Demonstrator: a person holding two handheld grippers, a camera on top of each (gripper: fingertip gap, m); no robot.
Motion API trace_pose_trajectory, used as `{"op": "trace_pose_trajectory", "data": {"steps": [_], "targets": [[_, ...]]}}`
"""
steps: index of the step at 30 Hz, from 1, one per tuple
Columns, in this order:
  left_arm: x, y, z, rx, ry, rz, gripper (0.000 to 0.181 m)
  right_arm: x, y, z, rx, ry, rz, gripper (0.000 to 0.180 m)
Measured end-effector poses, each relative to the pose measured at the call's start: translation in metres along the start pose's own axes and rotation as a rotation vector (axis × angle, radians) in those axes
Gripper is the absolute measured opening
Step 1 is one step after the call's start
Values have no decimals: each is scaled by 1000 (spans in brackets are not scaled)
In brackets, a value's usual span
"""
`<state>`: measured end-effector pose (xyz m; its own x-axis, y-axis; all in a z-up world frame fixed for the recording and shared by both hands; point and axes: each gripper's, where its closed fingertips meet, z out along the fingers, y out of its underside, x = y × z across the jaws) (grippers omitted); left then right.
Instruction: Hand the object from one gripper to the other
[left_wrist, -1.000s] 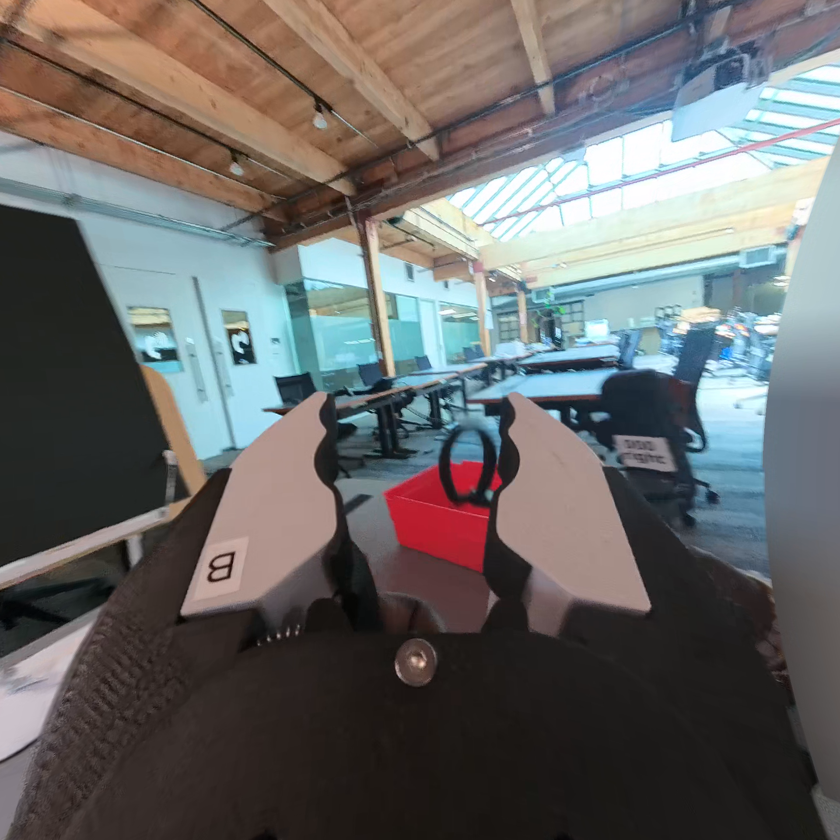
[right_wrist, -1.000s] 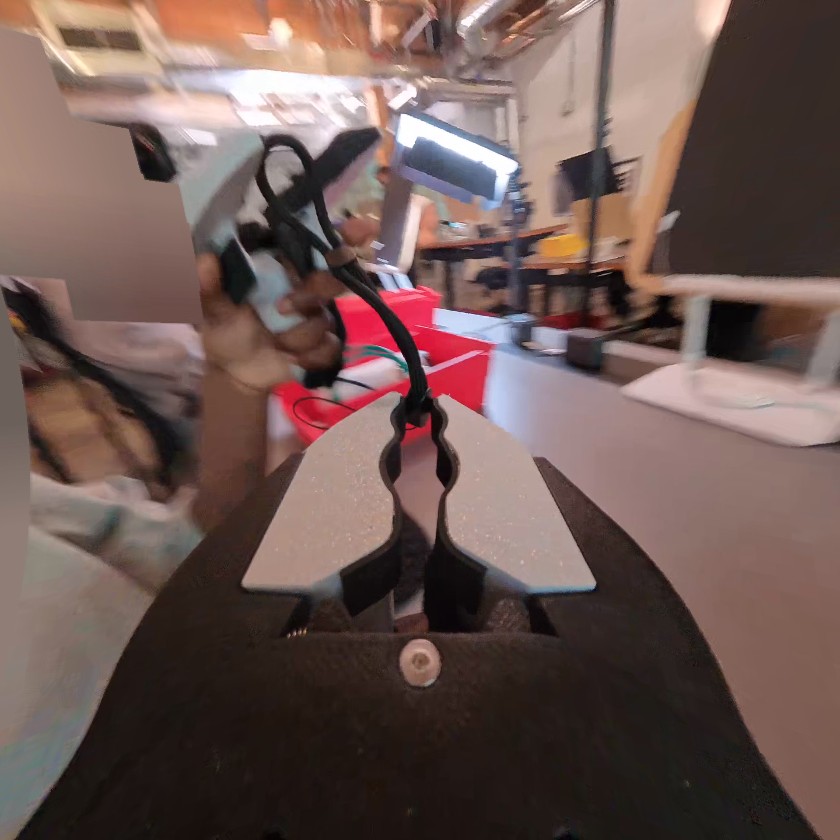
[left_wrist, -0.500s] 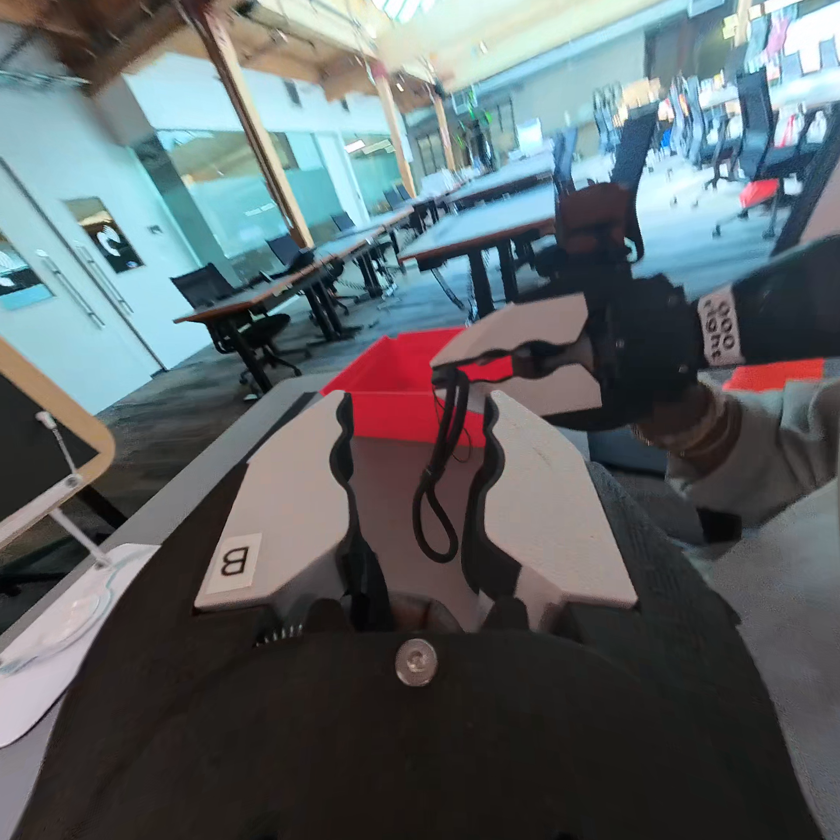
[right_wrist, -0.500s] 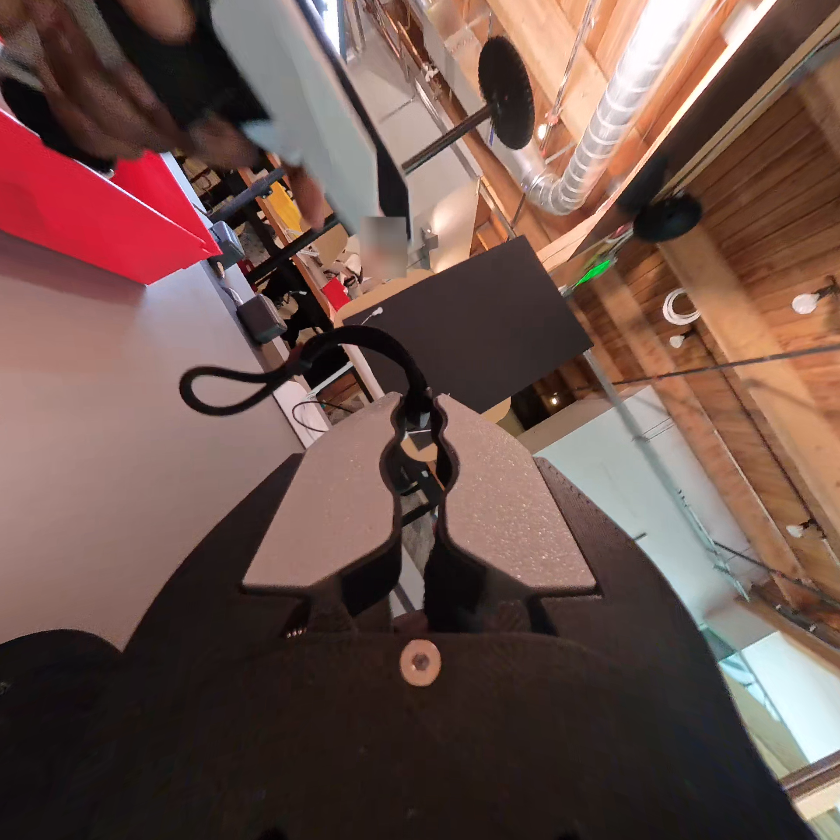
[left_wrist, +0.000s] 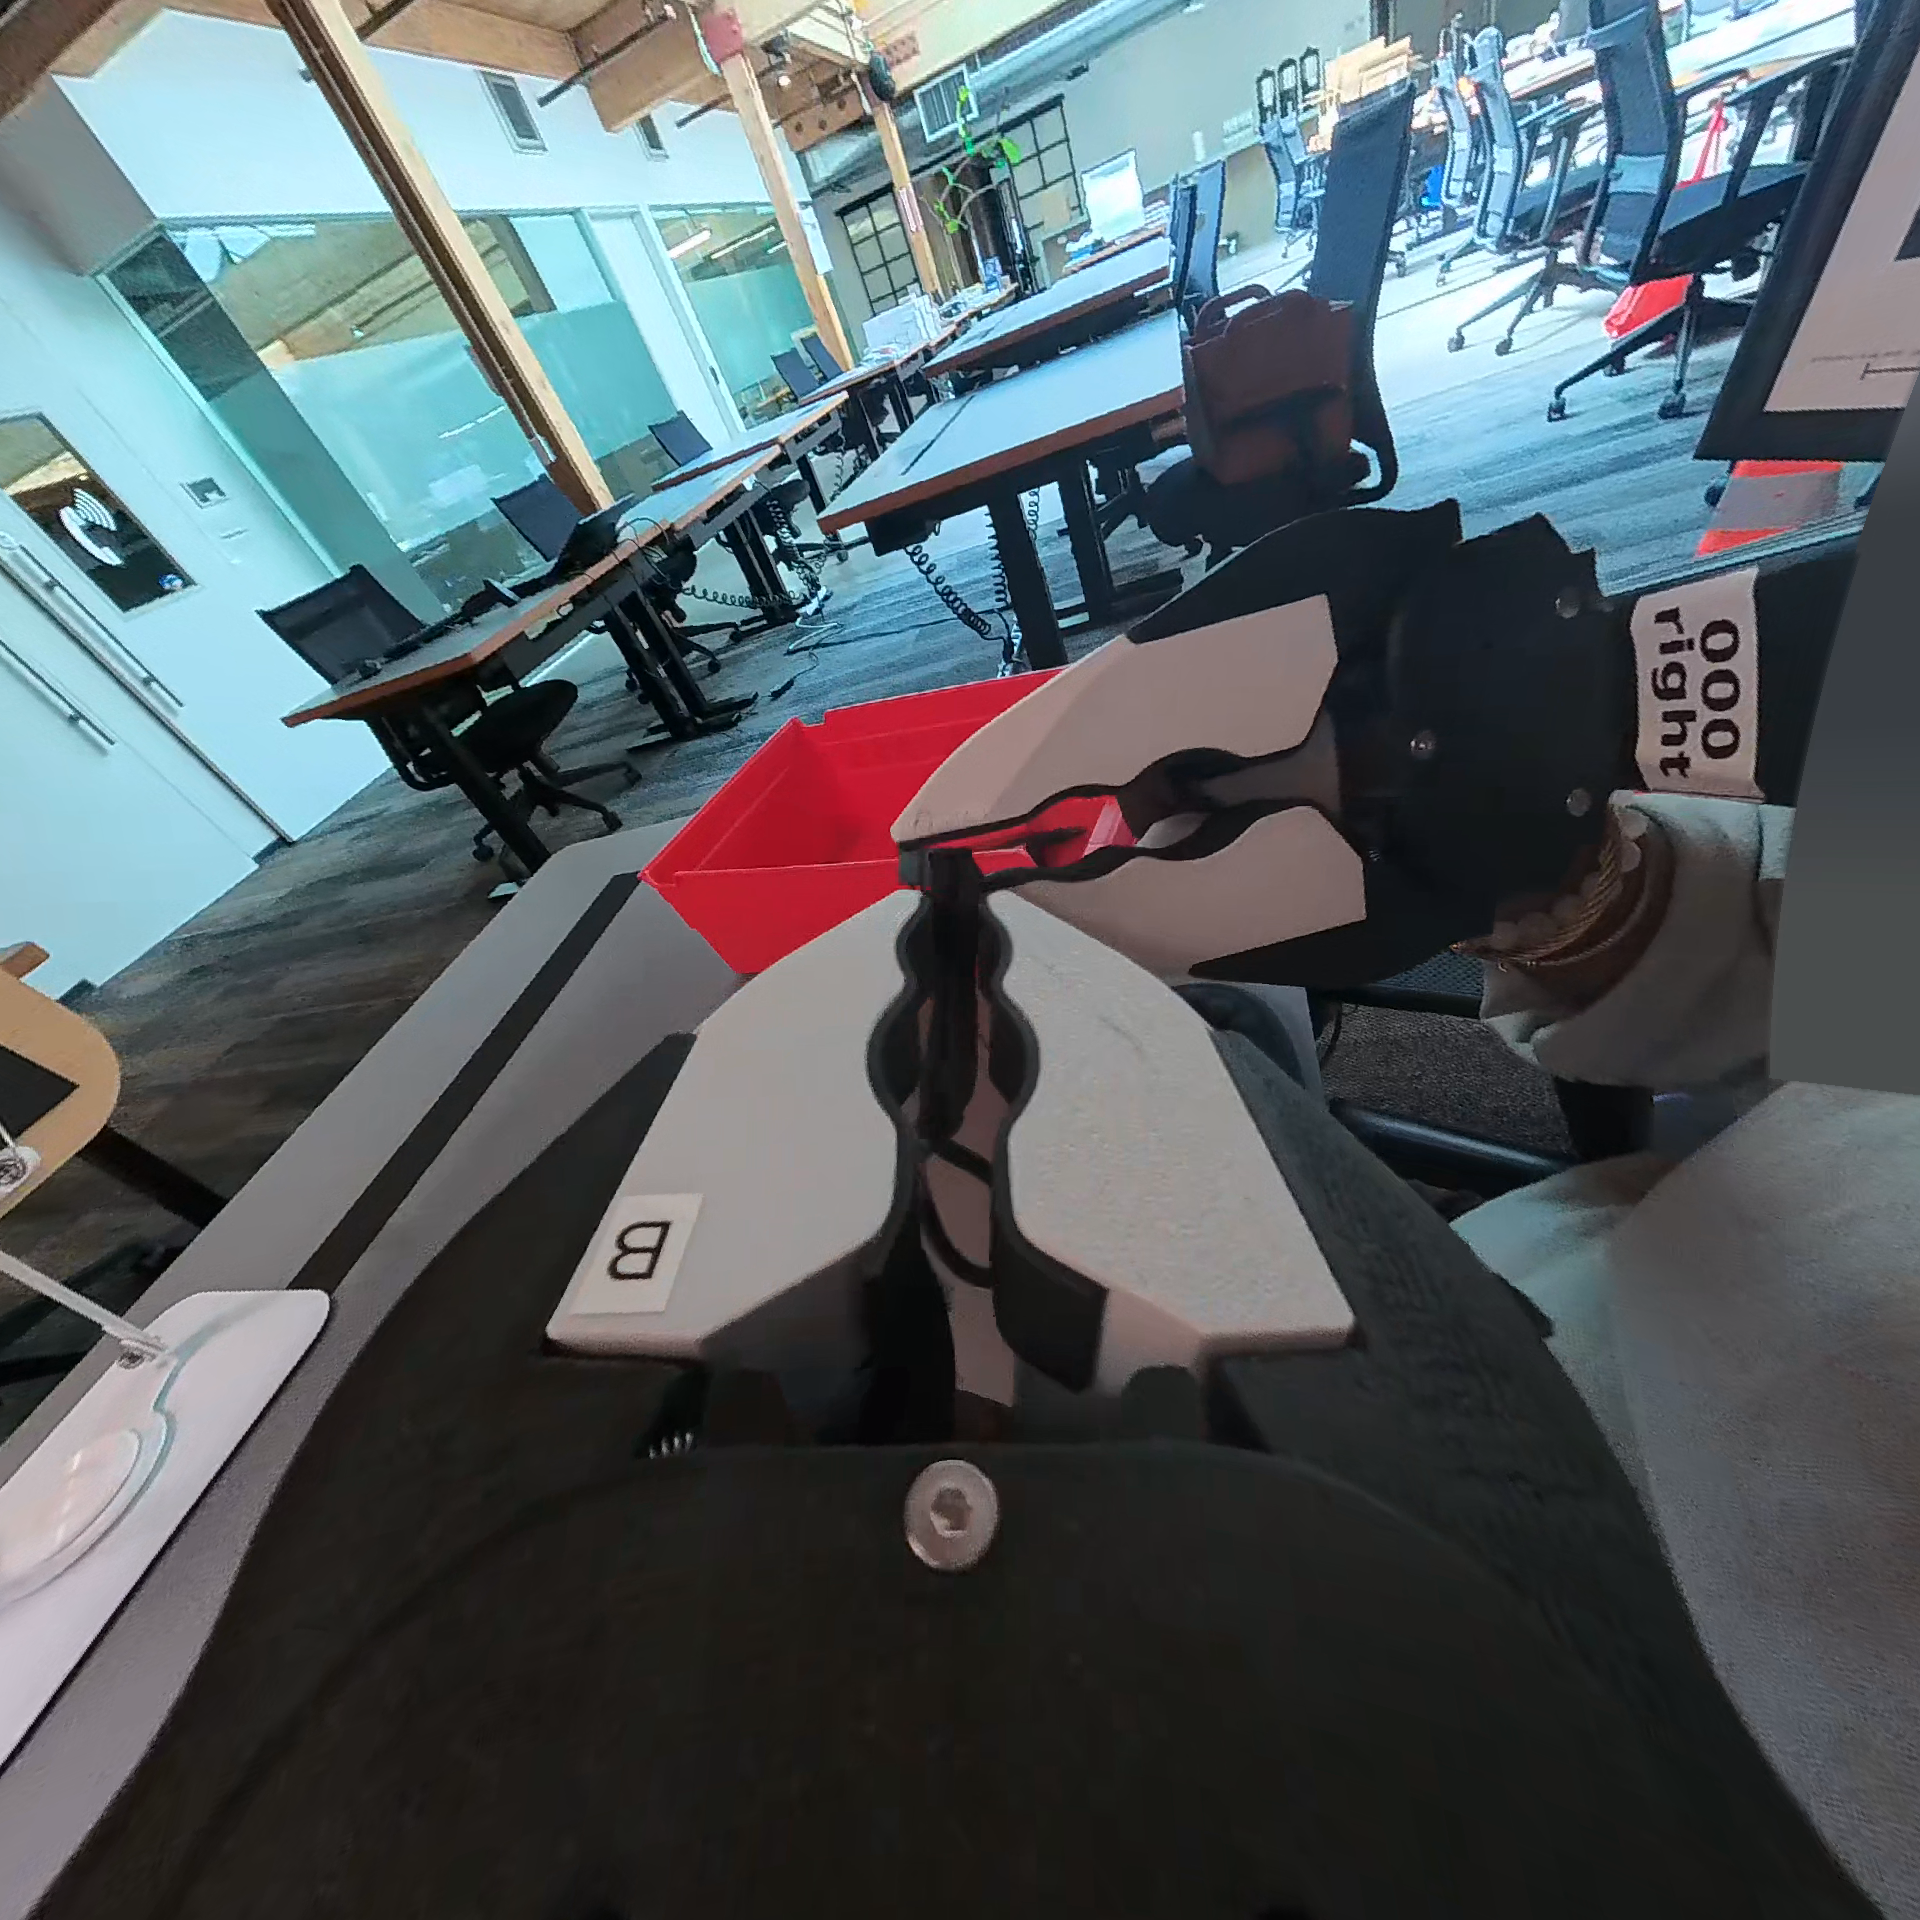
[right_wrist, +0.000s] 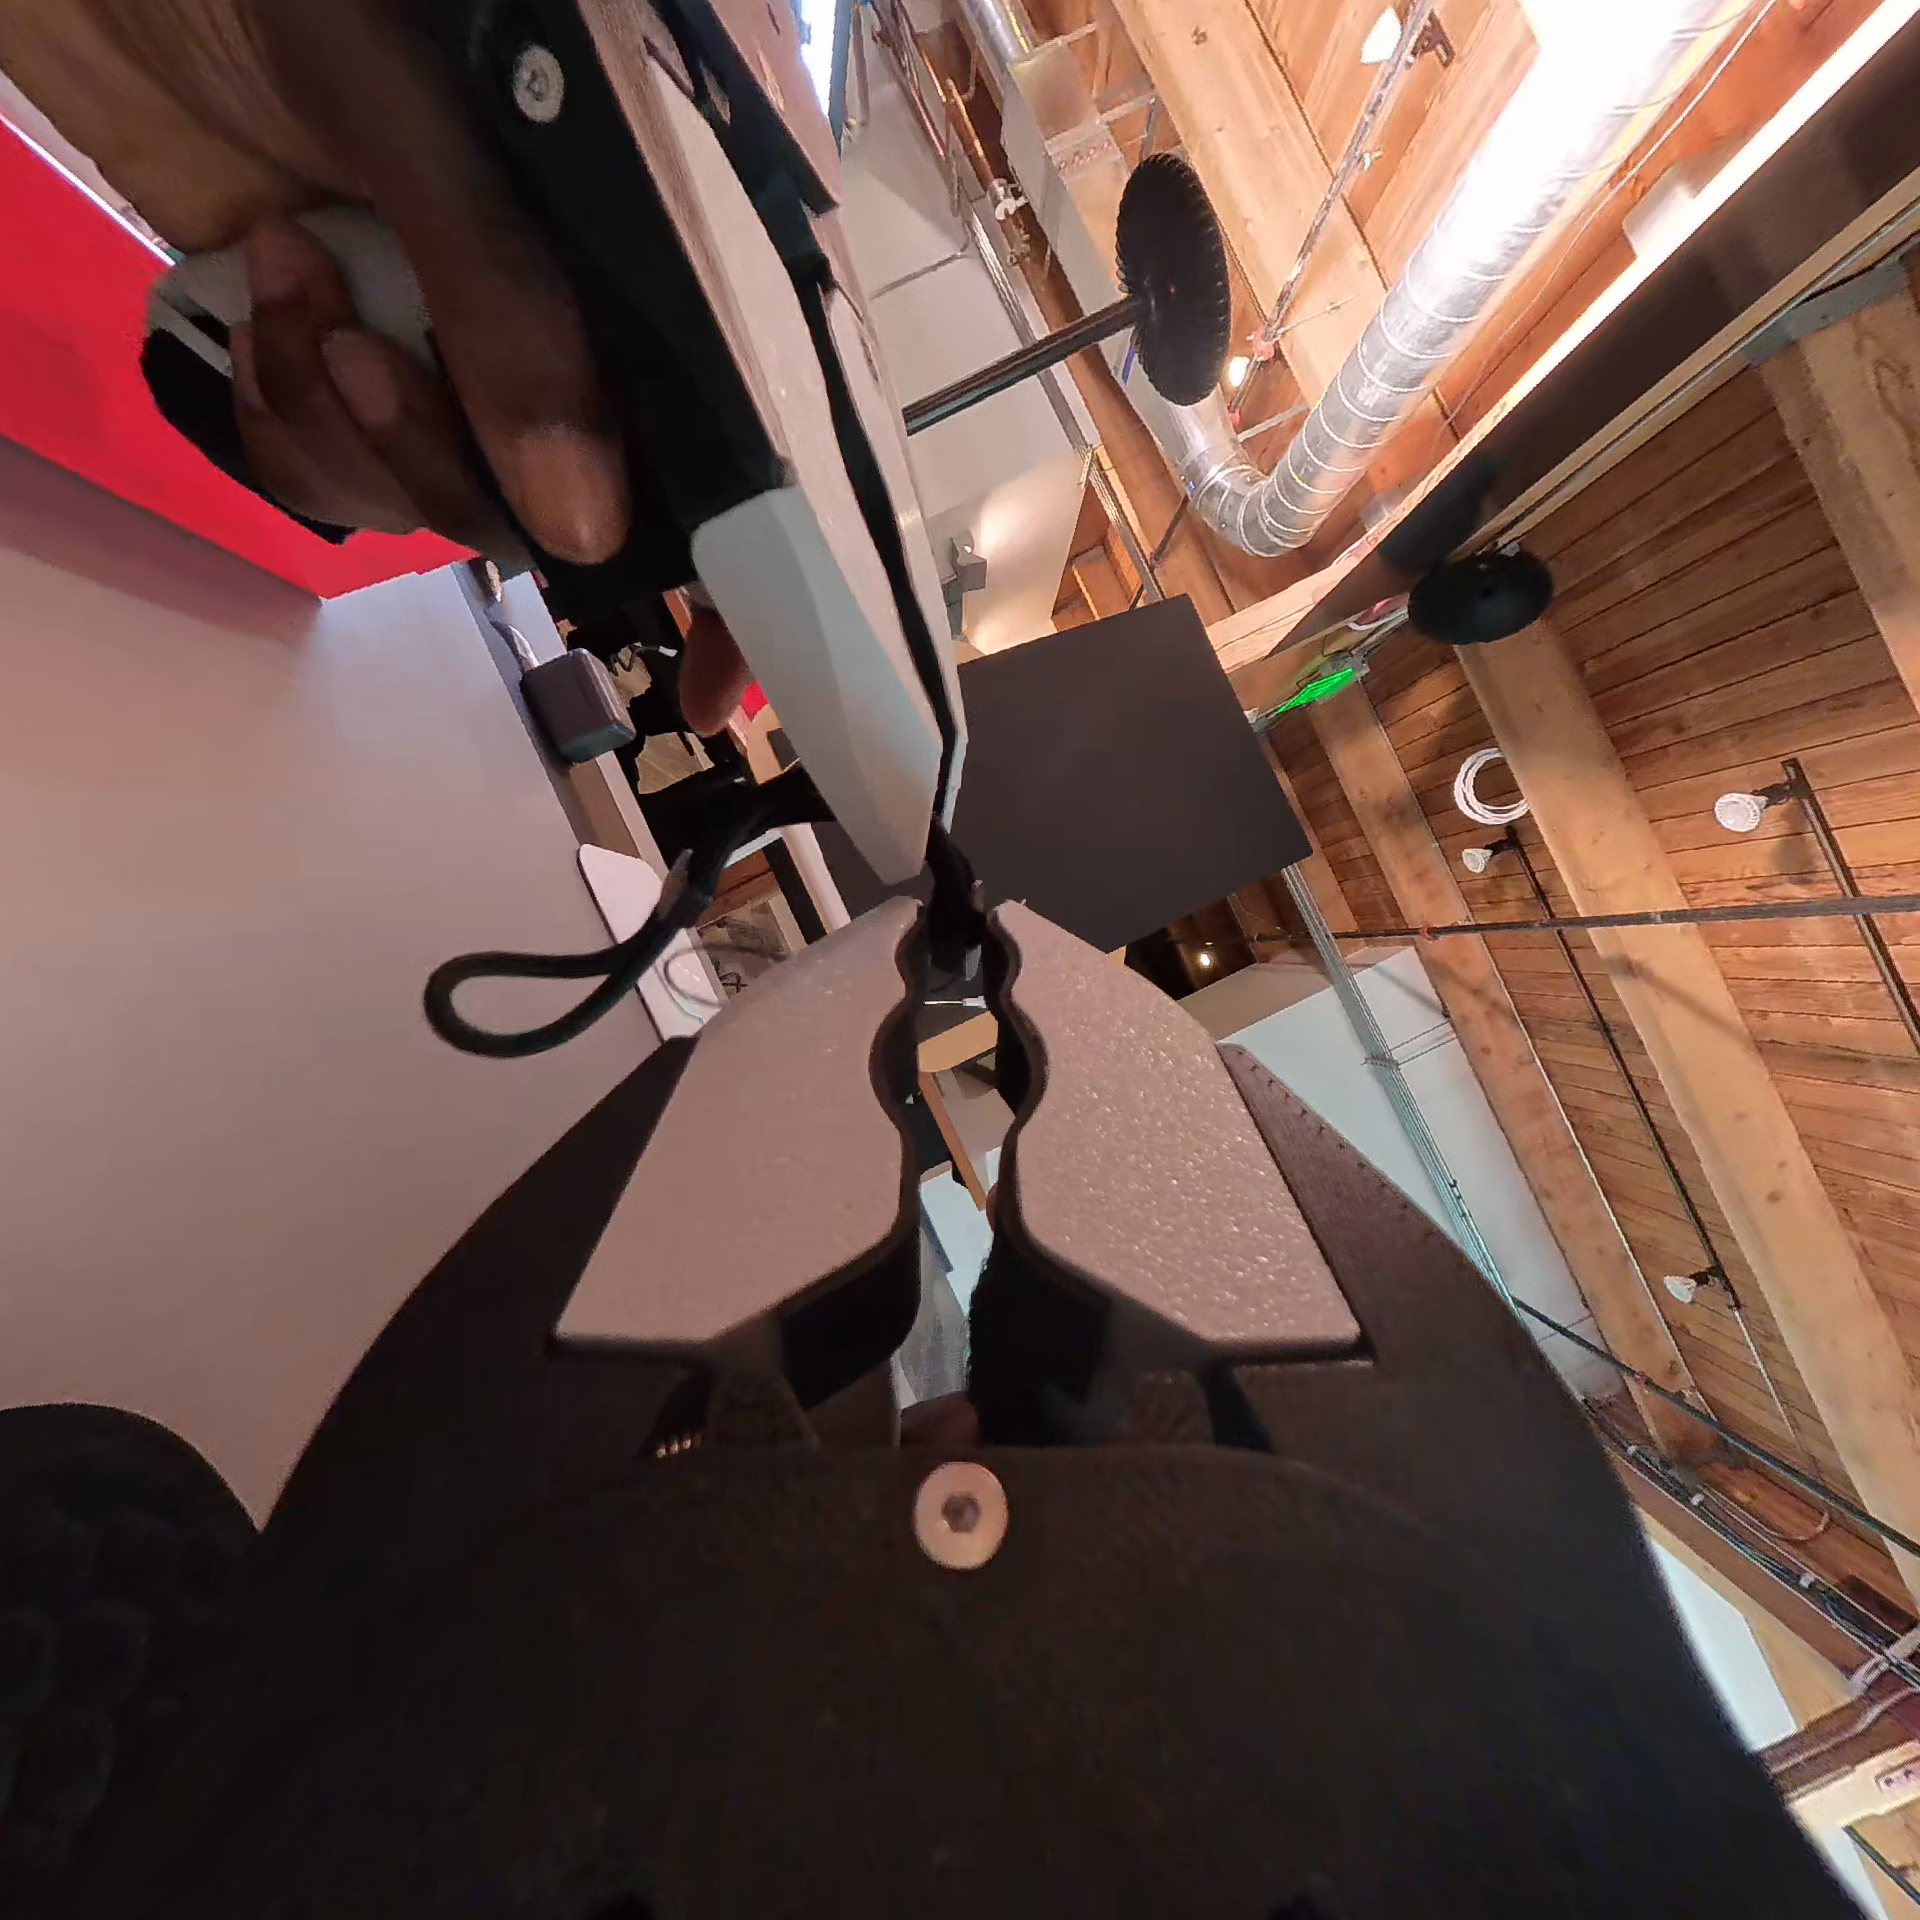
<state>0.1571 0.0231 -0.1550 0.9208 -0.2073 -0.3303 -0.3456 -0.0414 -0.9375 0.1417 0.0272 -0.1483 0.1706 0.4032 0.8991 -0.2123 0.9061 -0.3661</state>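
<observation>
The object is a thin black looped cord (left_wrist: 940, 1039). My left gripper (left_wrist: 951, 904) is shut on it; the cord runs down the narrow gap between its grey fingers. My right gripper (left_wrist: 935, 857) comes in from the right and pinches the cord's top end just beyond the left fingertips. In the right wrist view my right gripper (right_wrist: 951, 914) is shut on the cord at its tips, and a free loop of the cord (right_wrist: 488, 987) sticks out to the left. The left gripper (right_wrist: 930, 831) meets it tip to tip, held by a hand (right_wrist: 416, 364).
A red bin (left_wrist: 790, 831) stands on the grey table (left_wrist: 582, 997) just behind the grippers; it also shows in the right wrist view (right_wrist: 62, 343). A white stand base (left_wrist: 135, 1434) sits at the table's left. Desks and office chairs fill the room beyond. The grippers are tip to tip, or close to it.
My left gripper was open with the cord hanging between its fingers; it has now shut on the cord. My right gripper stays shut on the cord's end, close to the left tips.
</observation>
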Motion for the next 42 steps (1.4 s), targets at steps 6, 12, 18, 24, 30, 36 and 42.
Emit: {"op": "trace_pose_trajectory", "data": {"steps": [6,12,18,24,30,36,42], "targets": [[-30,-29,-18,234,-125,-92,6,10,4,2,33,-96,532,30],[-55,-53,-50,458,-219,-201,6,-6,-1,4,168,-456,1209,44],[-52,-59,-52,495,-223,-212,6,-43,-17,18,165,-574,1390,47],[-44,-64,-49,511,-182,-232,6,-41,-18,20,194,-530,1484,4],[-65,-53,-63,443,-239,-268,50,-32,-8,16,151,-514,1399,3],[-105,-55,-128,546,-451,-285,65,-24,8,12,48,-457,1212,3],[-87,-57,-122,449,-440,-162,57,-14,12,7,25,-383,1061,3]]}}
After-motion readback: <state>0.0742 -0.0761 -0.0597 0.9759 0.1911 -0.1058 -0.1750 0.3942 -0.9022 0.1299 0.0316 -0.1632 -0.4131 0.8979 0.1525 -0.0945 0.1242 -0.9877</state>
